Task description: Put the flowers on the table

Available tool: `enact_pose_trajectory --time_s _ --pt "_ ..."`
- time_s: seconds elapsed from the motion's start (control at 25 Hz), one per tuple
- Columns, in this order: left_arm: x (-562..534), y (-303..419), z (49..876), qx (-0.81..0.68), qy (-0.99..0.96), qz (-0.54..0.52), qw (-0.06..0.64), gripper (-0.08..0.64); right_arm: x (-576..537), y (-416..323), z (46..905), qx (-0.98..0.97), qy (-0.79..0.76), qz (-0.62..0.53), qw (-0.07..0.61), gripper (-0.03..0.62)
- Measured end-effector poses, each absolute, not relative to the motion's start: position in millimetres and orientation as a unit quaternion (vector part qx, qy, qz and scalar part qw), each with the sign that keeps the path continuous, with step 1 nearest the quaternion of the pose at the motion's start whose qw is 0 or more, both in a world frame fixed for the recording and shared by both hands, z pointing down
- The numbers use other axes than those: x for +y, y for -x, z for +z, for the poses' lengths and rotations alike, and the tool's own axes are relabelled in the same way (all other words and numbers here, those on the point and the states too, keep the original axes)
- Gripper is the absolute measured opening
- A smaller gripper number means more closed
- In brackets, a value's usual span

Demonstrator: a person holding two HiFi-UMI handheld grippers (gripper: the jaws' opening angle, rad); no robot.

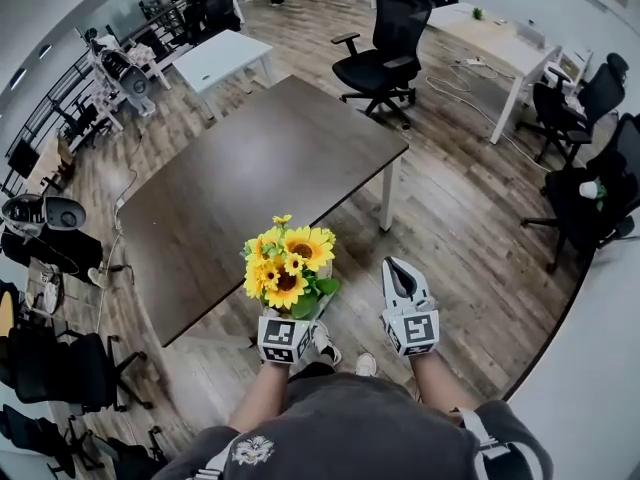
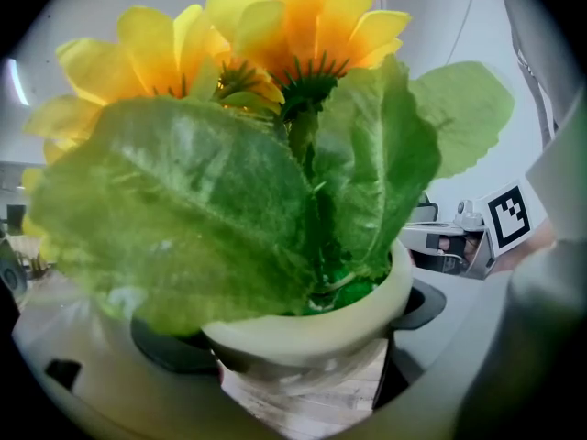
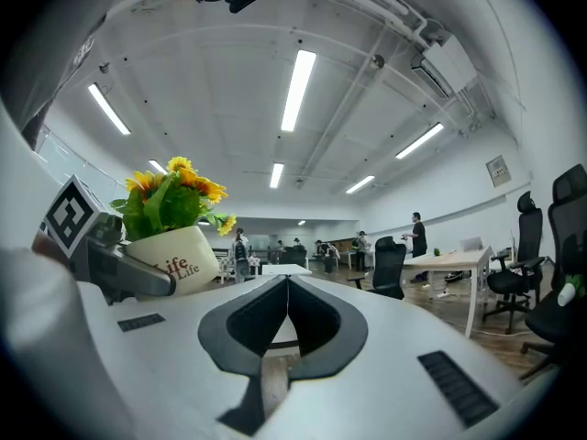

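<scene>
Left gripper (image 1: 290, 320) jaws clamped on cream pot (image 2: 316, 324) of sunflowers (image 1: 287, 266), held in the air, right gripper (image 1: 398, 271) alongside, jaws pressed together, empty, dark table (image 1: 270, 158) ahead, black office chair (image 1: 385, 43) beyond

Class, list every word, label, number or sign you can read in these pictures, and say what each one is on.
"ife" above "Life": on the white flower pot; the upper line's start is hidden.
Wall sign: too small to read.
</scene>
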State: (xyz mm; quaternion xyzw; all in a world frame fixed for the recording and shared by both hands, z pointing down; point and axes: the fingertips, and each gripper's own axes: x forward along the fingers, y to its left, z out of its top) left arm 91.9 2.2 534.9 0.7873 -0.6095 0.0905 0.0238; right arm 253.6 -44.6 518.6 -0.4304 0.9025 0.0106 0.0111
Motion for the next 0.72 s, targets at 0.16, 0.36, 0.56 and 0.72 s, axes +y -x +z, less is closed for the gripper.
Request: enact_pose_trajectory --time_s 0.16,0.36,0.56,0.72 --pt "-15.2 -81.0 541.8 -0.613 -0.785 0.086 0.031 0.555 -61.2 -243.5 519.4 0.904 0.427 0.013 0.008 0.023" --pt "-44.5 -54.3 542.8 -0.616 -0.783 0.073 0.038 0.555 -89.0 -225.6 515.7 0.901 0.432 0.023 0.001 0.023" --pt "-70.3 -23.0 539.3 -0.625 -0.777 0.065 0.032 0.555 -118.5 -197.2 508.4 0.903 0.429 0.032 -0.002 0.023" --pt "-87.1 2.1 543.4 -0.632 -0.772 0.063 0.029 0.555 -134.0 -161.5 510.8 0.91 0.413 0.035 -0.006 0.023"
